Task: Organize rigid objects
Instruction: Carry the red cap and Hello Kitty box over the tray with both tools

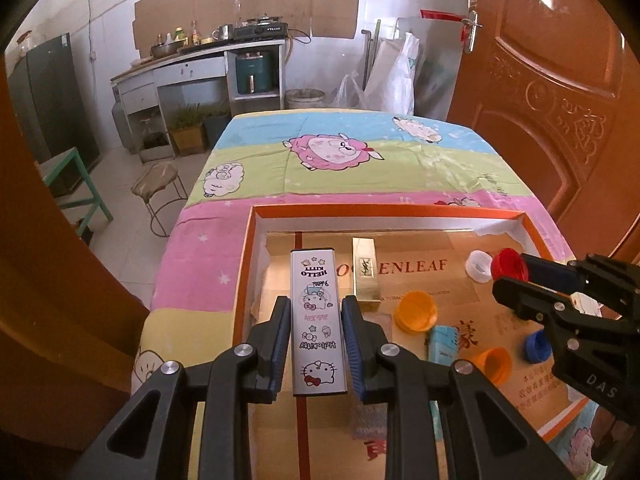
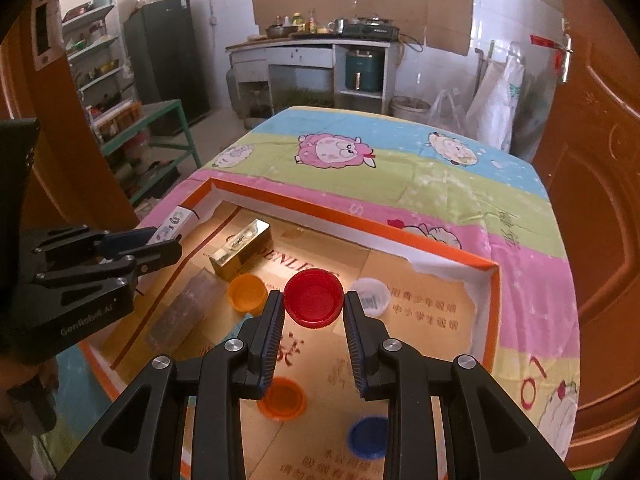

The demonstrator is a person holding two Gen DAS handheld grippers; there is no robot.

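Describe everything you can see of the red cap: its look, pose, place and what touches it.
The red cap is a round, glossy plastic bottle cap with a ribbed rim, its open side facing the right wrist camera. The right gripper is shut on it, one finger on each side of the rim, holding it above the floor of the orange-edged box. In the left wrist view it shows at the tips of that gripper. A white cap lies just beyond it.
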